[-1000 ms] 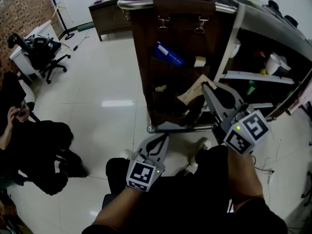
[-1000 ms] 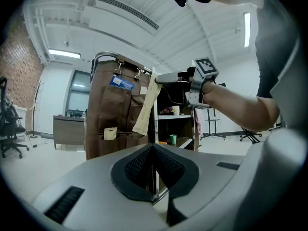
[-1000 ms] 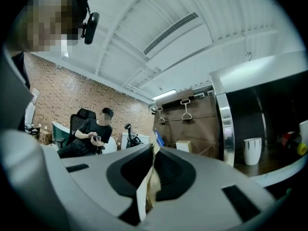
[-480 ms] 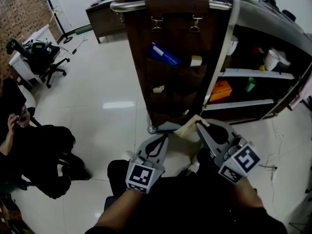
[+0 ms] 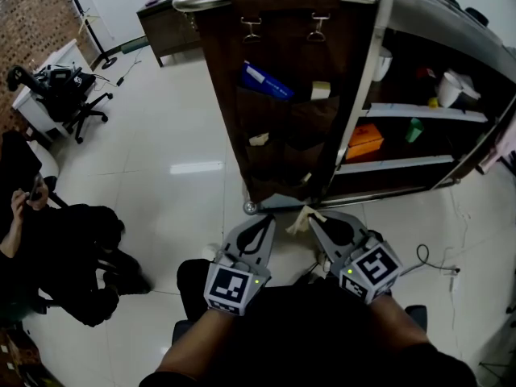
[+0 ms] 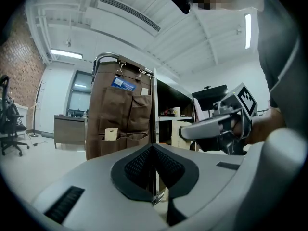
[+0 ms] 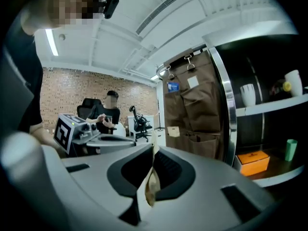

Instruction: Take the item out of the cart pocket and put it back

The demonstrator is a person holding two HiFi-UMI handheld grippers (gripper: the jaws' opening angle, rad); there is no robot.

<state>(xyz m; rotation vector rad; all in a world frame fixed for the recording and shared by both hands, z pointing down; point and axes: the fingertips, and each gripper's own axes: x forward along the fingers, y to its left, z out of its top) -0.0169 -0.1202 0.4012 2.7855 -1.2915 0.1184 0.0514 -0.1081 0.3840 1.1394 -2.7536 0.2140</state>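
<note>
A brown fabric pocket organiser [image 5: 282, 95] hangs from clips on the cart's end. Its pockets hold a blue packet [image 5: 266, 81], a white piece [image 5: 321, 90] and a small tan card [image 5: 258, 139]. My right gripper [image 5: 312, 216] is shut on a flat tan paper item [image 5: 301, 219], low in front of the cart and clear of the pockets. In the right gripper view, that item [image 7: 152, 179] stands edge-on between the jaws. My left gripper [image 5: 264, 219] sits just left of it, shut and empty [image 6: 153, 177].
A person in black [image 5: 64, 240] sits on the floor at the left. Office chairs [image 5: 68, 87] and a desk stand further back. The cart's side shelves [image 5: 419, 115] hold an orange box [image 5: 367, 139] and a green cup [image 5: 414, 129]. A cable [image 5: 435, 260] lies at the right.
My right gripper has drawn back from the cart's pockets, down and left toward my body, carrying the tan item. The left gripper has barely moved.
</note>
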